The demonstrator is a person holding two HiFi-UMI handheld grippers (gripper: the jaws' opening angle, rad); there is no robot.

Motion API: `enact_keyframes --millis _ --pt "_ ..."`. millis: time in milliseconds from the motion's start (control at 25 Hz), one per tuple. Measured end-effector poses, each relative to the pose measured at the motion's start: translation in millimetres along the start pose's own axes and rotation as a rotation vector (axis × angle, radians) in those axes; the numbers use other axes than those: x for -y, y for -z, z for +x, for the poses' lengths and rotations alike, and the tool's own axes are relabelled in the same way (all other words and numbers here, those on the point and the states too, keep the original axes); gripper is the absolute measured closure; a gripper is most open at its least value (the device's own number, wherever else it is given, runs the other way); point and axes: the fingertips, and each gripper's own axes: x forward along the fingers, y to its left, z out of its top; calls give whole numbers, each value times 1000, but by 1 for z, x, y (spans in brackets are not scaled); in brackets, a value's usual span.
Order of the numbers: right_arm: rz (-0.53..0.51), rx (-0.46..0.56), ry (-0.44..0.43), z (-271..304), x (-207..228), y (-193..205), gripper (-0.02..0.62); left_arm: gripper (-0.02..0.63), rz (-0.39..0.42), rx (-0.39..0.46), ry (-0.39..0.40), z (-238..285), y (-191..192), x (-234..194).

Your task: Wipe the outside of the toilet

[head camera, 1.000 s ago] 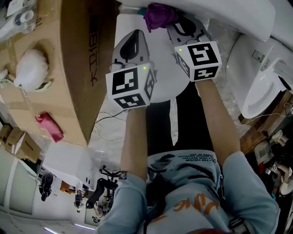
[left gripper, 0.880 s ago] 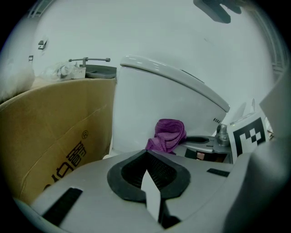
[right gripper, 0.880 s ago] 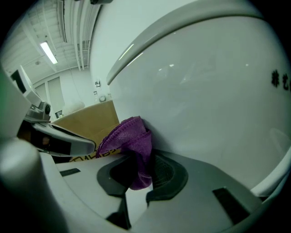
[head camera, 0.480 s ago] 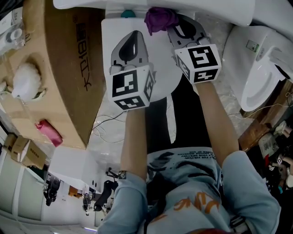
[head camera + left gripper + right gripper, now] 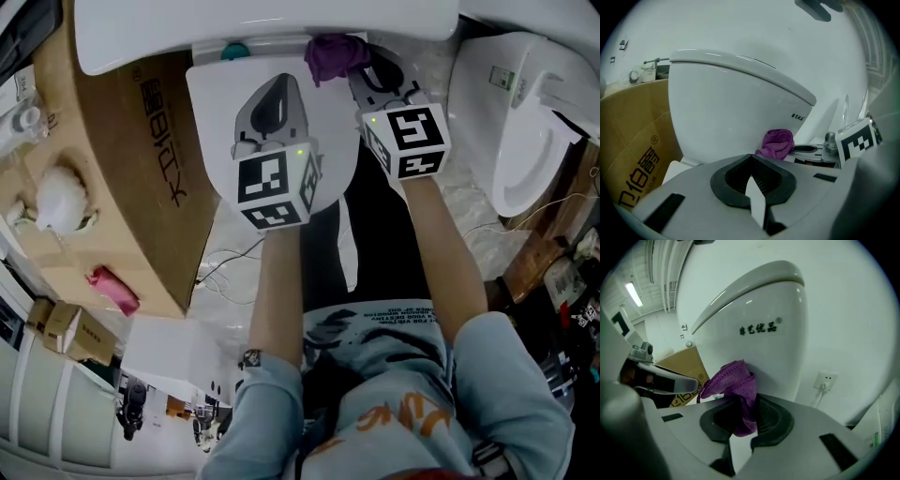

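Right now the right tool (image 5: 740,420) is clamped on a purple cloth (image 5: 733,385). The cloth bunches up out of the jaws at their far end. Its top fold looks to be touching the white outer wall of the toilet (image 5: 754,301), just under the printed mark. That wall rises straight ahead of the tool and curves off to left and right, with the rim overhanging above.

The left tool (image 5: 752,173) has its jaws together with nothing between them. It points at the same wall, just left of the right tool, and the cloth is ahead of it and to its right. A cardboard box (image 5: 141,169) stands to the left of the toilet, and a second toilet (image 5: 506,141) to the right.

I judge the wipe to be in hand on this near face. The right tool is the one on the cloth, so the stroke should run sideways along the curve, keeping the cloth pressed to the wall. A loose fold could slip free.
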Motion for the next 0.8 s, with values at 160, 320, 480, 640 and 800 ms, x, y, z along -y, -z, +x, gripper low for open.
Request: enact_keyframes --millis 160,320,480,640,800 --pt "20 -10 52 -12 26 11 522 583 24 -13 41 11 1 18" --pt "38 -23 101 -21 44 21 522 583 31 -25 64 19 5 26" --pt "35 -64 123 -30 46 37 522 583 3 -11 56 20 6 22" --pt "14 -104 124 -32 35 49 522 583 -30 -10 44 23 9 5" --pt "-22 -129 47 -20 2 52 522 583 -76 -14 -3 12 22 -27"
